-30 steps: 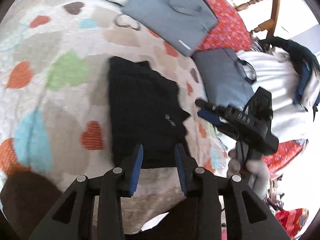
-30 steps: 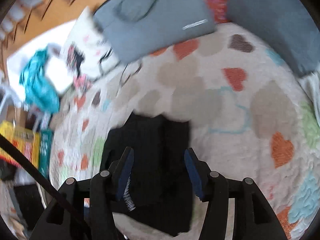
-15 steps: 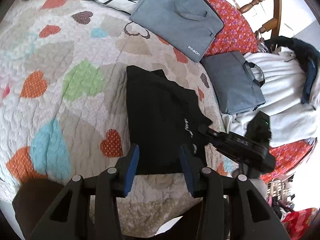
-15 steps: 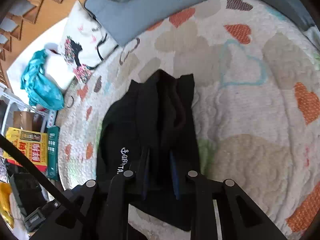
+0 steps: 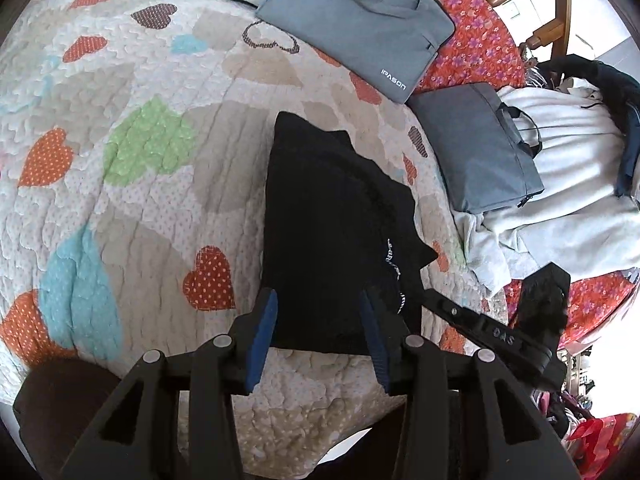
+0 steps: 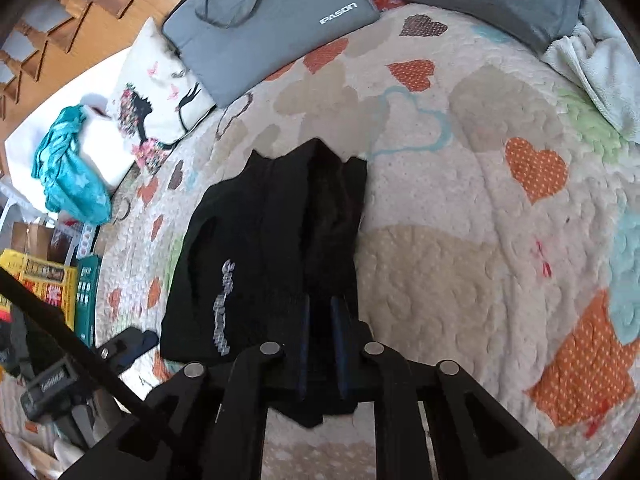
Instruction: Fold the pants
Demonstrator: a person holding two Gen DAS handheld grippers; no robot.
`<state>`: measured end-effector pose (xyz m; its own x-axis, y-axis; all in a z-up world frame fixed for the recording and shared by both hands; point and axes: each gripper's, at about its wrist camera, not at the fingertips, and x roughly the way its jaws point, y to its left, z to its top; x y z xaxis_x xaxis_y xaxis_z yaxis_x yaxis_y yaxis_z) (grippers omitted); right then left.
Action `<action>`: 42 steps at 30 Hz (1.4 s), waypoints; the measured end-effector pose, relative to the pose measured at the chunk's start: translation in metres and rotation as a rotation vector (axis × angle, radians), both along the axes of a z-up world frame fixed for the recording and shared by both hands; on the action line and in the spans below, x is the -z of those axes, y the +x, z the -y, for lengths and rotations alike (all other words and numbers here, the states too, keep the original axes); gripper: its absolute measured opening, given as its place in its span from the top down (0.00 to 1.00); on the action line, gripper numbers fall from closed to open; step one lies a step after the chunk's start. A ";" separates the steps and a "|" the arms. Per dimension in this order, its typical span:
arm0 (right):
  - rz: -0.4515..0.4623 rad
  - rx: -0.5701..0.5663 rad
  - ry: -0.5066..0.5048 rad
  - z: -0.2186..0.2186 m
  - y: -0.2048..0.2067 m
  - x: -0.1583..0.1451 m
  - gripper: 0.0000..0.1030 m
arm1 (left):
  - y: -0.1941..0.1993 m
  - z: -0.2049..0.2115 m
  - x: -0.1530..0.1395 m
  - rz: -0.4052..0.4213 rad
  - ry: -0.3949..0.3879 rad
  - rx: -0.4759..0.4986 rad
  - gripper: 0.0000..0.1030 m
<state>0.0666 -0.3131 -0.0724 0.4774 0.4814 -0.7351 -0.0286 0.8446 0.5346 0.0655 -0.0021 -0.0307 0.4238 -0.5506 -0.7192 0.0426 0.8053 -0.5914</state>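
Where right gripper (image 6: 320,344) pinches pants (image 6: 272,248), fabric hides jaws.

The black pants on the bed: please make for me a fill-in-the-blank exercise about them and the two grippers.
1. The black pants lie on a quilt printed with ____ shapes.
2. The right gripper is ____ on the pants' near edge.
3. The left gripper is ____, with nothing between its fingers.
4. The grey bag beyond the pants carries the word ____.

Missing words: heart; shut; open; IPASON
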 end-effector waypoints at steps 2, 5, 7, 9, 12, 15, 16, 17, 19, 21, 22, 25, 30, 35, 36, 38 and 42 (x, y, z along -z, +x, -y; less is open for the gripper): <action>-0.001 0.006 -0.009 -0.001 -0.003 0.001 0.93 | -0.002 -0.001 0.002 -0.004 0.000 -0.004 0.60; 0.045 0.028 0.030 0.004 -0.009 -0.006 0.91 | -0.007 -0.002 0.002 -0.005 -0.003 -0.013 0.60; 0.062 0.048 0.067 0.006 -0.007 -0.010 0.72 | -0.010 -0.005 0.002 -0.005 -0.009 -0.021 0.60; 0.076 0.053 0.059 0.001 -0.001 -0.013 0.65 | -0.013 -0.008 0.000 -0.004 -0.013 -0.031 0.60; 0.067 0.021 0.031 -0.019 0.016 -0.008 0.65 | -0.020 -0.011 -0.004 0.003 -0.018 -0.041 0.60; -0.018 -0.008 -0.047 -0.035 0.028 0.008 0.68 | -0.029 -0.015 -0.012 0.022 -0.015 -0.047 0.60; -0.025 -0.013 -0.031 -0.036 0.027 0.009 0.79 | -0.032 -0.018 -0.015 0.031 -0.013 -0.052 0.60; -0.023 -0.019 -0.006 -0.035 0.024 0.008 0.88 | -0.035 -0.021 -0.017 0.038 -0.012 -0.058 0.60; 0.007 -0.023 0.067 -0.029 0.012 -0.003 0.96 | -0.041 -0.029 -0.021 0.047 -0.017 -0.078 0.59; 0.043 -0.016 0.072 -0.022 0.000 -0.015 0.96 | -0.045 -0.035 -0.023 0.048 -0.027 -0.094 0.59; 0.051 -0.013 0.073 -0.020 -0.005 -0.017 0.96 | -0.047 -0.038 -0.024 0.049 -0.032 -0.100 0.59; 0.053 0.020 0.028 -0.009 -0.018 -0.019 0.96 | -0.056 -0.040 -0.031 0.068 -0.035 -0.098 0.59; -0.006 0.059 -0.119 -0.005 -0.027 -0.002 0.96 | -0.062 -0.028 -0.040 0.099 0.021 -0.059 0.52; -0.024 0.036 -0.193 -0.014 -0.020 0.005 0.90 | -0.051 -0.020 -0.033 0.084 0.059 -0.027 0.52; -0.027 0.035 -0.202 -0.015 -0.020 0.003 0.90 | -0.045 -0.018 -0.030 0.072 0.052 -0.017 0.52; -0.036 0.022 -0.241 -0.019 -0.016 0.000 0.90 | -0.032 -0.010 -0.023 0.057 0.046 0.008 0.52; -0.091 0.005 -0.342 -0.023 -0.005 0.016 0.90 | -0.002 0.020 -0.009 0.068 0.020 0.078 0.52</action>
